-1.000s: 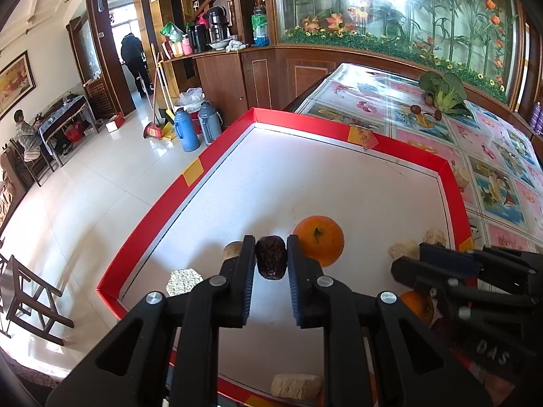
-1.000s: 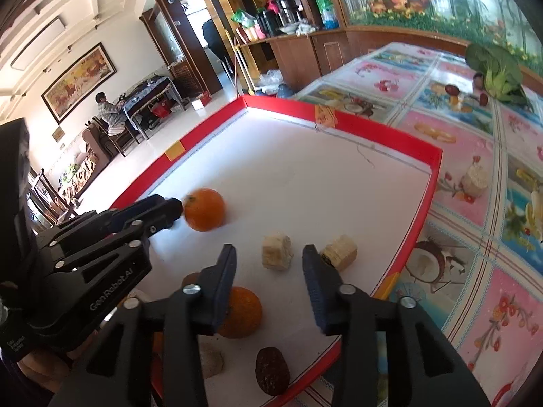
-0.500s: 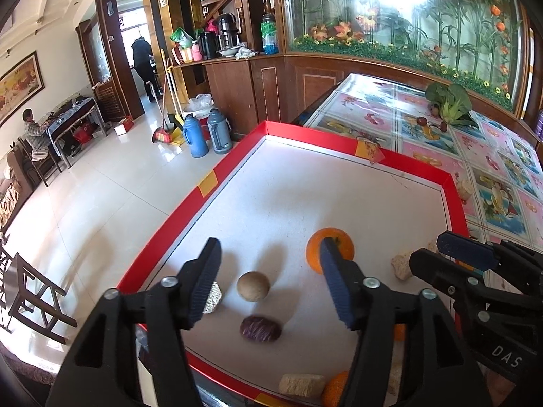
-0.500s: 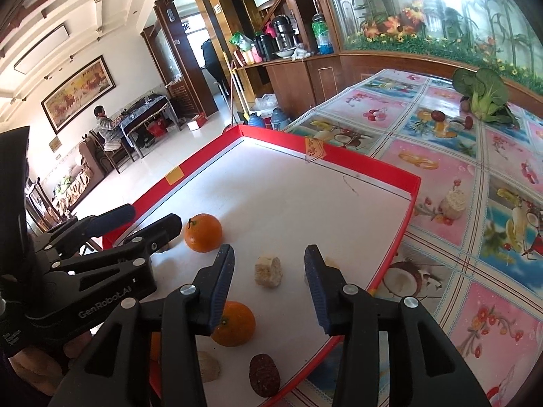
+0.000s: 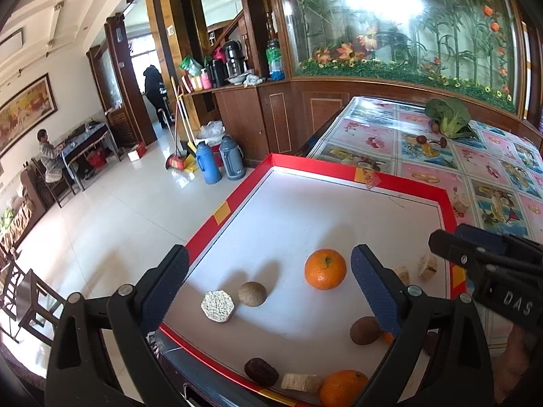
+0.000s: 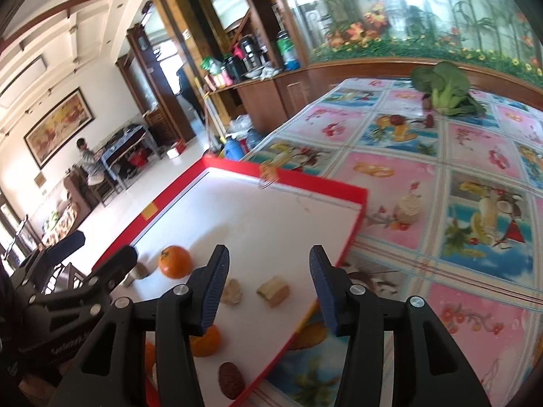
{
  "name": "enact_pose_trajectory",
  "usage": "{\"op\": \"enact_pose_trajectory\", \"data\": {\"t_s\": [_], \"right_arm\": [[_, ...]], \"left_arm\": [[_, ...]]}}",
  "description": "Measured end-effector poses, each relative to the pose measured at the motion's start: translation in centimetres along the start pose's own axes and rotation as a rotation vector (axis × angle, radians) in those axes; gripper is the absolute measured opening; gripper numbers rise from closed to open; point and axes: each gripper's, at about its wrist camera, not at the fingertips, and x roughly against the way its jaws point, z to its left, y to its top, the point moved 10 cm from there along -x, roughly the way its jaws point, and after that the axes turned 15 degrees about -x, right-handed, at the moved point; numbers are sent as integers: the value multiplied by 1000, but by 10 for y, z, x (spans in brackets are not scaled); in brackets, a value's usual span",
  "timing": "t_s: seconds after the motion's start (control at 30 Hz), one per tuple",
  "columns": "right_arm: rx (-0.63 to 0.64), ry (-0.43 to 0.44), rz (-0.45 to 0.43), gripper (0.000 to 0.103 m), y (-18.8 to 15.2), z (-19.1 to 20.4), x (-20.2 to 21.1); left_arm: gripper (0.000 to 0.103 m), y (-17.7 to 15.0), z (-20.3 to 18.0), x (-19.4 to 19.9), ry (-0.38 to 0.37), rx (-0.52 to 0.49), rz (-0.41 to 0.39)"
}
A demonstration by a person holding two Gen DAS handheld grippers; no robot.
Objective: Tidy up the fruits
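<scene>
A white tray with a red rim (image 5: 220,210) holds the fruit. My left gripper (image 5: 268,271) hangs above its near left part, jaws opening wide with nothing between them. Below it lie an orange (image 5: 325,269), a round brown fruit (image 5: 251,293), a pale disc (image 5: 217,306) and a dark date (image 5: 261,371). A second orange (image 5: 342,391) sits at the near edge. My right gripper (image 6: 269,271) hovers over the tray's right side, jaws opening and holding nothing. Two pale chunks (image 6: 273,291) lie beneath it, and an orange (image 6: 205,341) and a date (image 6: 230,380) lie nearer.
The tray (image 6: 353,196) lies on a flowered tablecloth (image 6: 475,156) with a green leafy vegetable (image 6: 441,91) at the far end and a pale disc (image 6: 409,208) beside the tray. Left of the tray the table ends above a tiled floor (image 5: 112,224) with two flasks (image 5: 220,164).
My left gripper was shut on the dark date; it has opened wide and risen, and the date now lies on the tray. The right gripper has widened a little and drifted right.
</scene>
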Motion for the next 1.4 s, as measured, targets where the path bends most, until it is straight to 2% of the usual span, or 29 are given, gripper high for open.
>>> {"op": "enact_pose_trajectory", "data": {"t_s": [0.33,0.6,0.8,1.0,1.17,1.3,1.4], "right_arm": [[-29,-37,-87,55,15,-18,20],[-36,-87,-157,67,24,-33,34],[-2,-131,-241,72,30,-38,47],[-2,-152,-321,73,37,-45,64],[-50,-171,-397,74,32,-58,94],[-76,-190,-495,79,20,-64,127],[-66,-191,-501,79,5,-58,140]], "left_arm": [[100,12,-14,20,6,-65,-70],[103,20,-28,33,-4,-96,-94],[103,23,-36,42,-28,-89,-108],[103,24,-37,55,-53,-64,-128],[103,21,-32,62,-61,-31,-140],[103,18,-33,65,-71,-29,-145],[103,15,-36,71,-76,-43,-150]]}}
